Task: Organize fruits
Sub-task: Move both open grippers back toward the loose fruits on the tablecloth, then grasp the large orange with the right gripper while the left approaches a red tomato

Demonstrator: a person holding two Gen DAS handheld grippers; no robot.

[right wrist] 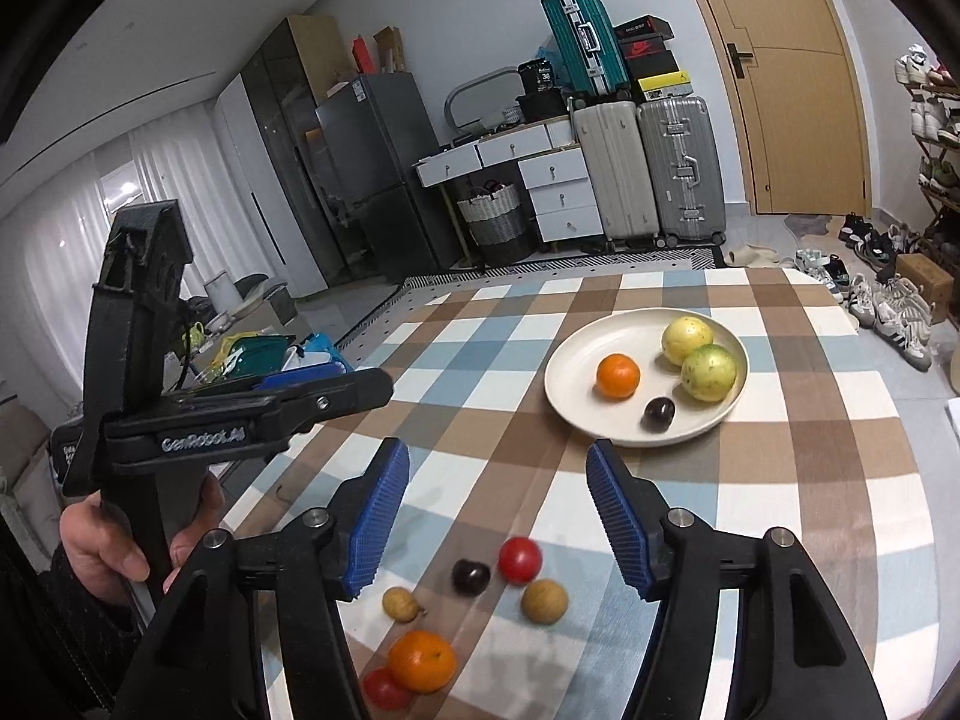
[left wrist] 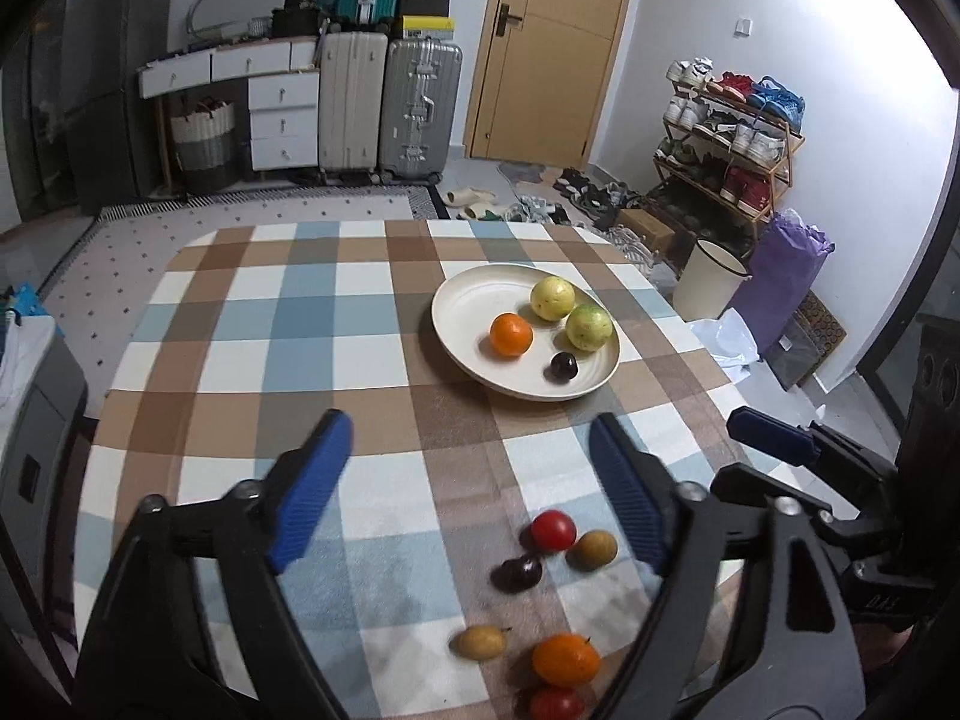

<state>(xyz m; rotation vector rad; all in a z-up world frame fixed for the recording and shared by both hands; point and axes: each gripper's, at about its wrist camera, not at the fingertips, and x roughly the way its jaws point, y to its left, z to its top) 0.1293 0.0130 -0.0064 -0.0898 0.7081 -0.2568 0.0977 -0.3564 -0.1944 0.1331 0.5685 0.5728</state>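
Note:
A cream plate [left wrist: 462, 300] [right wrist: 576, 372] on the checked tablecloth holds an orange [left wrist: 511, 334] [right wrist: 618, 376], two yellow-green fruits [left wrist: 552, 298] [right wrist: 687, 339] and a dark plum [left wrist: 564, 367] [right wrist: 659, 414]. Loose on the cloth nearer me lie a red tomato [left wrist: 553, 530] [right wrist: 519, 560], a dark plum [left wrist: 518, 574] [right wrist: 470, 576], a brown round fruit [left wrist: 593, 549] [right wrist: 544, 601], a small yellow fruit [left wrist: 478, 642] [right wrist: 400, 603], an orange [left wrist: 566, 659] [right wrist: 421, 661] and a second tomato [left wrist: 557, 703] [right wrist: 384, 688]. My left gripper [left wrist: 471, 450] is open and empty above the loose fruit. My right gripper [right wrist: 498, 480] is open and empty above them too.
The right gripper's body [left wrist: 804, 450] shows at the right of the left wrist view; the left gripper's body [right wrist: 240, 420] and a hand show at the left of the right wrist view. Suitcases [left wrist: 390, 102], drawers, a shoe rack [left wrist: 726, 144] and a bin [left wrist: 708, 279] stand beyond the table.

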